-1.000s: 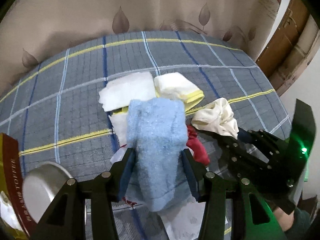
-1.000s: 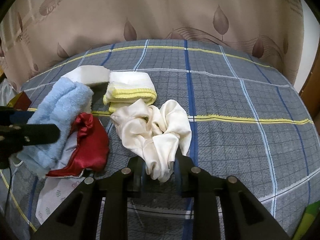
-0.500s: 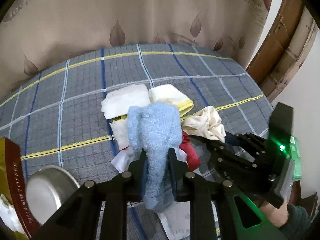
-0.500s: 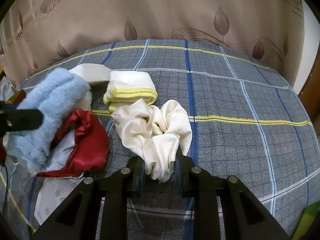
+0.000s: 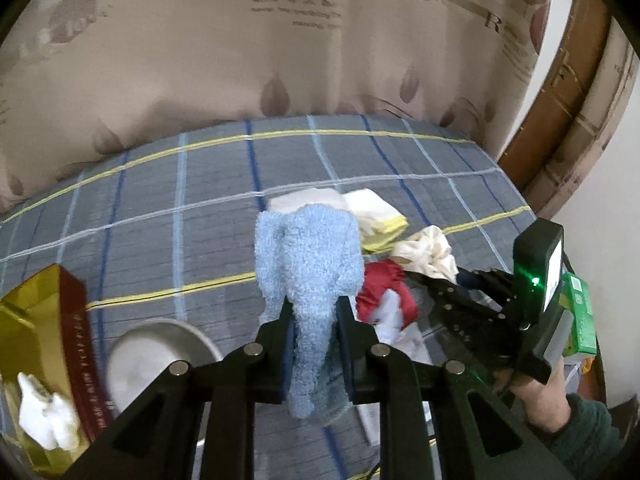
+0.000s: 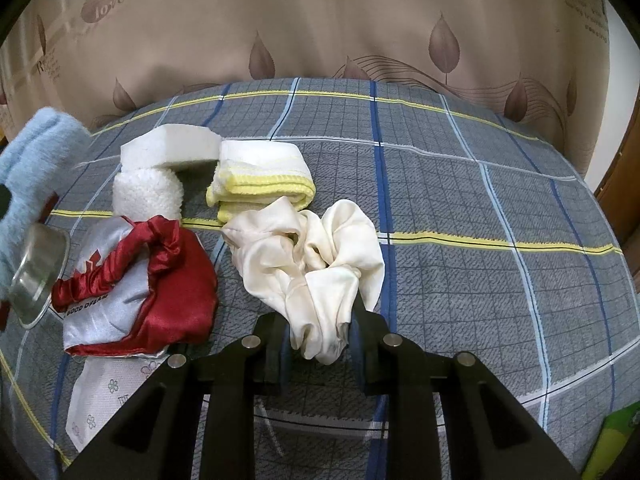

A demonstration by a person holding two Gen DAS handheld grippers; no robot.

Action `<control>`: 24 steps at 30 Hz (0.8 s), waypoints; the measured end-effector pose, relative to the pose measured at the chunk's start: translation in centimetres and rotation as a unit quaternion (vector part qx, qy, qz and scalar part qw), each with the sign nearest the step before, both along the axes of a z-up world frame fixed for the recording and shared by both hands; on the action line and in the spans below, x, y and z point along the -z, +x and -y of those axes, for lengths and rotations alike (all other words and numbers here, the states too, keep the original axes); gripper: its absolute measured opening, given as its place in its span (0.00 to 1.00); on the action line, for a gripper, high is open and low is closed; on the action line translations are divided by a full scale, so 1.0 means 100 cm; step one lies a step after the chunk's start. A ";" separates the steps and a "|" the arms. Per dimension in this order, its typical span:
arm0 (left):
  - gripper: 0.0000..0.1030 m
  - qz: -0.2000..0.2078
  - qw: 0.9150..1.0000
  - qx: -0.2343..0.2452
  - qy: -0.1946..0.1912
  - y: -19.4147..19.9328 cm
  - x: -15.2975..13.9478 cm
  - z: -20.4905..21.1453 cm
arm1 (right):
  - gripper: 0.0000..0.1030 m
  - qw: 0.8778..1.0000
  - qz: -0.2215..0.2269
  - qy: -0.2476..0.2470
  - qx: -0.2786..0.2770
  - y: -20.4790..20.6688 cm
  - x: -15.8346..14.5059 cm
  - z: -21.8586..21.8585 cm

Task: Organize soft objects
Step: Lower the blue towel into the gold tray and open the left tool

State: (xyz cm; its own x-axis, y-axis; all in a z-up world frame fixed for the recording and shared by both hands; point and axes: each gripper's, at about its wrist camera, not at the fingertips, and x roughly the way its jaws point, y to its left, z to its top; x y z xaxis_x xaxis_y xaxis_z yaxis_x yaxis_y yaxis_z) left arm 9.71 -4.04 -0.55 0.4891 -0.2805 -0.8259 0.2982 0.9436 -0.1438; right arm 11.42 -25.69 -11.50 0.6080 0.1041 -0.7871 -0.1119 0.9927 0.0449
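- The blue fluffy towel hides most of the white sponge behind it at the centre of the left wrist view; in the right wrist view the left edge cuts the towel off.
- The gold and red box at the lower left runs out of frame, and its lettering is blurred.
- The metal bowl beside it is smeared by blur.
- The green packet is clipped at the lower right corner.

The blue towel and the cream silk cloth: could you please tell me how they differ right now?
The blue towel is fluffy terry; the cream silk cloth is smooth and shiny. The towel hangs lifted off the bed in the left tongs; the cloth lies crumpled on the bedspread, its near end in the right tongs. Both are gripped.
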 end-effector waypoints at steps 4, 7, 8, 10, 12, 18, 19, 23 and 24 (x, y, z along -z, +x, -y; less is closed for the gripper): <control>0.18 0.012 1.000 -0.024 0.008 -0.004 -0.009 -0.024 | 0.23 1.000 0.000 0.000 0.000 0.000 0.000 0.000; 0.18 0.019 0.998 -0.048 0.018 -0.005 -0.013 -0.046 | 0.23 1.000 0.000 0.000 0.000 0.000 0.000 -0.001; 0.18 0.018 0.998 -0.055 0.019 -0.005 -0.013 -0.053 | 0.23 1.000 0.000 0.001 0.000 0.000 0.000 0.000; 0.18 0.012 0.997 -0.079 0.022 -0.002 -0.013 -0.074 | 0.23 1.000 0.000 -0.001 0.000 0.000 0.000 -0.001; 0.18 0.009 0.994 -0.102 0.028 -0.001 -0.012 -0.097 | 0.23 1.000 0.000 0.000 0.000 0.000 0.000 -0.001; 0.18 0.015 0.984 -0.166 0.055 0.000 -0.012 -0.163 | 0.23 1.000 0.000 -0.001 0.000 0.000 0.000 -0.002; 0.18 0.014 0.982 -0.176 0.061 0.000 -0.011 -0.172 | 0.23 1.000 0.000 -0.002 0.000 0.000 0.000 -0.001; 0.18 0.006 0.974 -0.212 0.080 0.006 -0.003 -0.212 | 0.23 1.000 0.000 -0.003 0.000 0.000 0.000 -0.002; 0.18 0.003 0.972 -0.218 0.083 0.007 0.000 -0.217 | 0.23 1.000 0.000 -0.004 0.000 0.000 0.000 -0.001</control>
